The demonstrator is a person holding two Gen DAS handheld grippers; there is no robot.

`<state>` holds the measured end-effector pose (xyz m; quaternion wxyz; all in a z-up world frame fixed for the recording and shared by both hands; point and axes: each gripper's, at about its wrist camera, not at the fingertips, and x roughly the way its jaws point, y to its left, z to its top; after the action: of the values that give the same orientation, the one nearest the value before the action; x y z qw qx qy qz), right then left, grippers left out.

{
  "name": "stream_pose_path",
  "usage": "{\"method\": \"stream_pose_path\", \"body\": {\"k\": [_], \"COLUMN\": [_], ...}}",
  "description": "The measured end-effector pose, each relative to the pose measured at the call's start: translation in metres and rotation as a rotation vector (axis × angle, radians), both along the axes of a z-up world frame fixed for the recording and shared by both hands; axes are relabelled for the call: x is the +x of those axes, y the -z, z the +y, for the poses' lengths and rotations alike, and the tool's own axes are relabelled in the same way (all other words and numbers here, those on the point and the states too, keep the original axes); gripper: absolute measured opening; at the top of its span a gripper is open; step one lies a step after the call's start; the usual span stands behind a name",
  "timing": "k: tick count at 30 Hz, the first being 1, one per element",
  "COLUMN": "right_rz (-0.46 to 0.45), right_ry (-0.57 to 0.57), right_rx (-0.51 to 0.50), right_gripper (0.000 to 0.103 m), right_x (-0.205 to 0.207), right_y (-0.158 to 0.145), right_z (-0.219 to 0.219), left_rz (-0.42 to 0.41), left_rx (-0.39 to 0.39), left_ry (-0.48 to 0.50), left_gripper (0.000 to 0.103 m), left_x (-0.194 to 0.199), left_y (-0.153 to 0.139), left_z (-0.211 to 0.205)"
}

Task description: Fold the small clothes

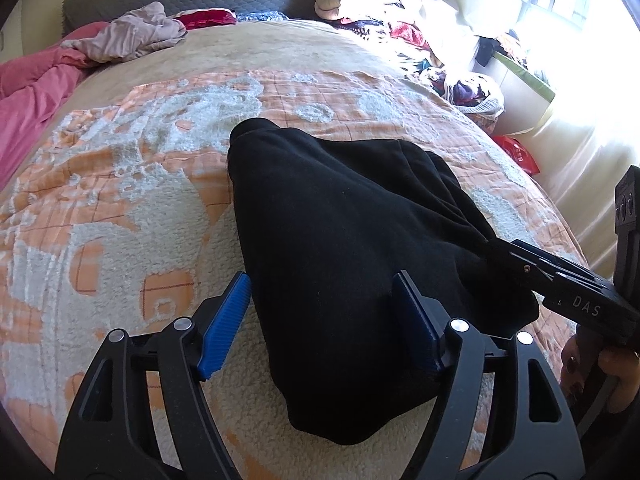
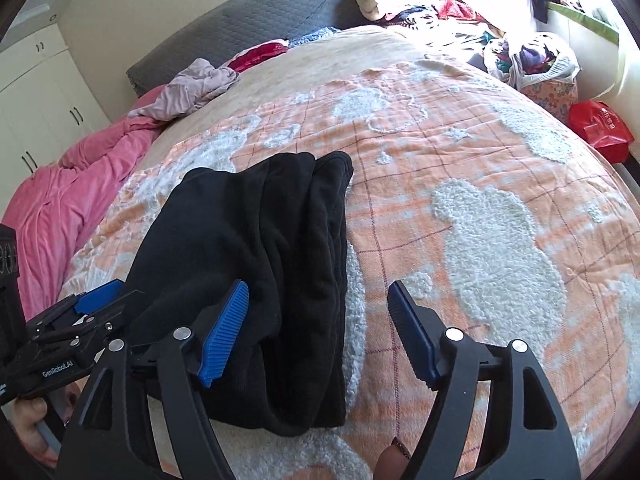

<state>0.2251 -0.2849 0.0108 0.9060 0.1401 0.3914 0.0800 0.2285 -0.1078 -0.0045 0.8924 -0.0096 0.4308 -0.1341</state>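
We see the left gripper [image 1: 322, 320] nearest, jaws wide, straddling the near part of the black garment [image 1: 352, 248]; the blue pads [image 1: 224, 320] don't pinch it. The right gripper [image 2: 318, 332] also has its jaws wide in its own view, left pad over the cloth's near-right edge, right pad over bare blanket [image 2: 500, 240]. In the left view the right gripper's tip meets the garment's right side where the cloth bunches, prob. just touching; can't tell for sure. The garment lies folded on the bed, long axis running near to far, near end rounded, far end squarer w/ stacked layers. Open blanket lies left, right and beyond it. Farther back: a pink quilt [image 2: 72, 200], mauve cloth [image 2: 192, 88], grey headboard [image 2: 256, 16], clothes pile [image 2: 440, 0], red bag [image 2: 600, 128].
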Motion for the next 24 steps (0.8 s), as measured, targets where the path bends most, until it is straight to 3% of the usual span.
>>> {"method": "stream_pose_path", "body": {"k": [9, 16, 24], "right_rz": [-0.097, -0.242, -0.366], "right_ry": [0.057, 0.111, 0.102], "right_rx": [-0.052, -0.108, -0.090], "right_gripper": [0.083, 0.097, 0.098], "right_x": [-0.033, -0.074, -0.111], "right_y": [-0.012, -0.025, -0.042], "right_z": [-0.003, -0.005, 0.005], "left_rz": [-0.022, -0.060, -0.117], "left_rx": [-0.006, -0.011, -0.026], "left_ry": [-0.004, -0.010, -0.008], "left_gripper": [0.069, 0.078, 0.091], "left_x": [-0.014, -0.034, -0.062], "left_y": [-0.011, -0.022, -0.038], "left_z": [0.007, 0.015, 0.024]}}
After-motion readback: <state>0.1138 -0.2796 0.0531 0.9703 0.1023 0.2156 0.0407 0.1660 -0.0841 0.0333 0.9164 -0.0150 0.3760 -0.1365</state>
